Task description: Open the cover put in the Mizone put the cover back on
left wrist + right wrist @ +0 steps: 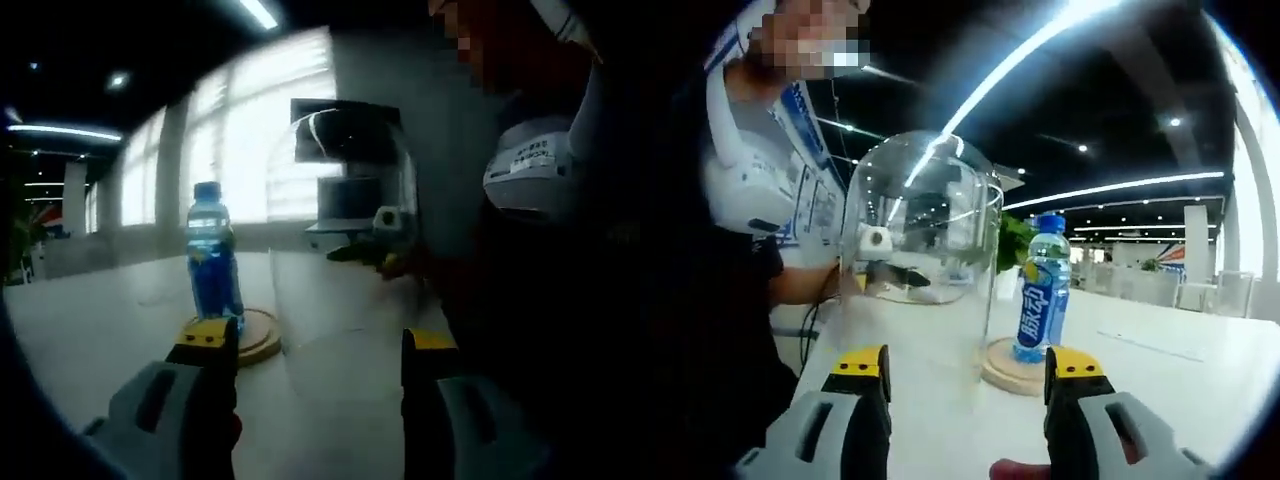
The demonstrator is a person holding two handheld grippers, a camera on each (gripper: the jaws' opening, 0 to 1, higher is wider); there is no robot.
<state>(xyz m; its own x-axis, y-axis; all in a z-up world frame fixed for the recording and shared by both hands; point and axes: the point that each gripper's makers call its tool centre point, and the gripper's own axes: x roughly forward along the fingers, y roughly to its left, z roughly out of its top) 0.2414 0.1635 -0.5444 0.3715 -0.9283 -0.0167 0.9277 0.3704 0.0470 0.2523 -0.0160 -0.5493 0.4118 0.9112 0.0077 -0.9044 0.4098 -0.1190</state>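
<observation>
The bottle [1042, 290], ahead of the right jaw in the right gripper view, is blue with a blue cap and a label of blue and white bearing white characters. In the left gripper view the bottle [212, 258] stands just beyond the left jaw, its liquid a deep blue. Under it, the round base [1012, 371] is pale tan wood. The cover [918, 262], between and beyond the jaws, is clear glass, colourless. Both grippers' jaws are black with yellow tips on grey bodies. The table [1160, 380] is white.
</observation>
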